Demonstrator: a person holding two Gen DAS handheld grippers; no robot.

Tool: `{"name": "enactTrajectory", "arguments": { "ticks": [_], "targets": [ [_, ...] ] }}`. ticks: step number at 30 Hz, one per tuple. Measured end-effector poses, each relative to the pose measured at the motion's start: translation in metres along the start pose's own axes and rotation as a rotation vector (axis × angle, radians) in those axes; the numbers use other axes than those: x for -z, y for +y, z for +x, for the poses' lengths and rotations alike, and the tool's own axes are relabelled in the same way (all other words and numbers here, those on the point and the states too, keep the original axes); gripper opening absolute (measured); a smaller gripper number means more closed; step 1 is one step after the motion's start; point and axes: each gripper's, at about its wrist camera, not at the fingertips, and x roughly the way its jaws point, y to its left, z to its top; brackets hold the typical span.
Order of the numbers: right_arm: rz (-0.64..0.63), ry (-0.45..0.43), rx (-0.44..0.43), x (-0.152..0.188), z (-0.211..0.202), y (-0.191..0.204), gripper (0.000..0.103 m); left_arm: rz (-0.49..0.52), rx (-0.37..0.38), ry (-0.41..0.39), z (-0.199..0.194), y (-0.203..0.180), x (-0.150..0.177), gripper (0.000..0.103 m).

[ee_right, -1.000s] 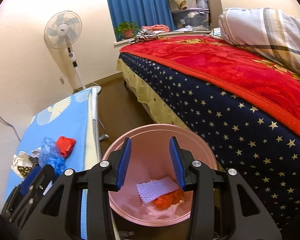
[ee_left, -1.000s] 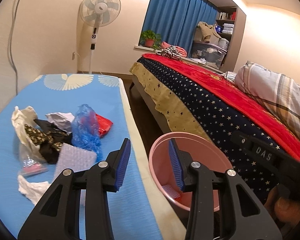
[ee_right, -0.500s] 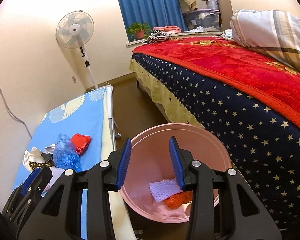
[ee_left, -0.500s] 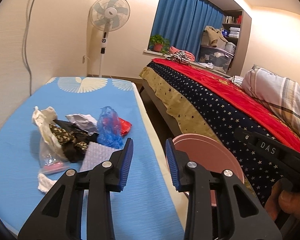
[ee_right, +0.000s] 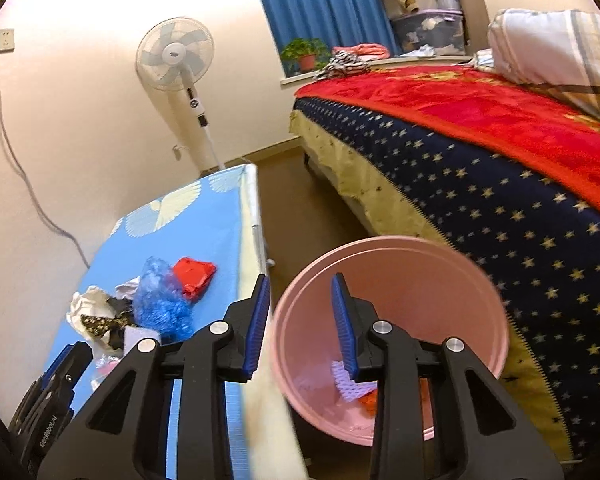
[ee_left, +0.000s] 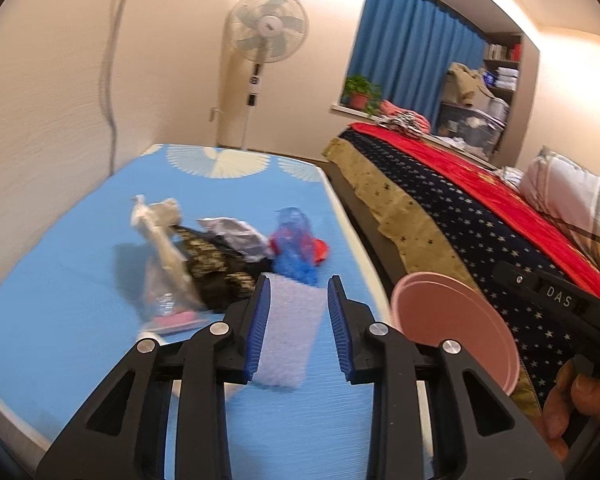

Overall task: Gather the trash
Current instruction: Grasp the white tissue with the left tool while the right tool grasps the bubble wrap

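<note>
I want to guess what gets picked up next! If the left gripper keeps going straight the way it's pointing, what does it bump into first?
Probably the pale bubble-wrap sheet lying on the blue table. It sits right between the closing fingers of the left gripper, though how near is unclear.

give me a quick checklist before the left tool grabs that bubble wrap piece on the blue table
1. Bubble wrap sheet lies between the left tool fingers: ok.
2. Pads pressing on the sheet: not ok; jaws are closing, contact not visible.
3. Sheet clear of the neighbouring blue plastic bag: cannot tell; their edges meet in the left wrist view.
4. Pink bin open with room inside: ok; only a few scraps at the bottom.
5. Right tool holding the bin rim: cannot tell; jaws closing astride the rim.
</note>
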Motion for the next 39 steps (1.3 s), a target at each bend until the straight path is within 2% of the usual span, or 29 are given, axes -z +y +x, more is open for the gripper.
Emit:
{"name": "enactTrajectory", "arguments": {
  "ticks": [6,12,18,20,27,30,32,37,39],
  "targets": [
    [-0.009,0.048,-0.122,0.008,0.017,0.025,0.032,-0.086,-0.125,-0.012,-0.009,0.042,0.001,0.03],
    [-0.031,0.134,-0.231,0.026,0.041,0.056,0.033,-0.156,-0.2,0.015,-0.01,0.075,0.006,0.03],
    [-0.039,0.227,-0.306,0.046,0.064,0.079,0.039,-0.209,-0.165,0.065,-0.002,0.086,0.014,0.031],
    [-0.042,0.255,-0.323,0.051,0.071,0.084,0.039,-0.215,-0.148,0.092,0.005,0.086,0.019,0.039],
    [-0.048,0.323,-0.353,0.065,0.086,0.094,0.039,-0.257,-0.131,0.17,0.027,0.094,0.031,0.045],
    [-0.069,0.344,-0.367,0.069,0.089,0.1,0.031,-0.268,-0.128,0.209,0.035,0.094,0.038,0.045],
    [-0.091,0.356,-0.378,0.071,0.09,0.105,0.02,-0.271,-0.123,0.224,0.039,0.093,0.039,0.045],
    [-0.126,0.36,-0.391,0.073,0.086,0.109,0.011,-0.279,-0.109,0.241,0.043,0.093,0.042,0.044],
    [-0.128,0.354,-0.392,0.072,0.083,0.107,0.01,-0.28,-0.097,0.239,0.042,0.093,0.041,0.034]
  ]
}}
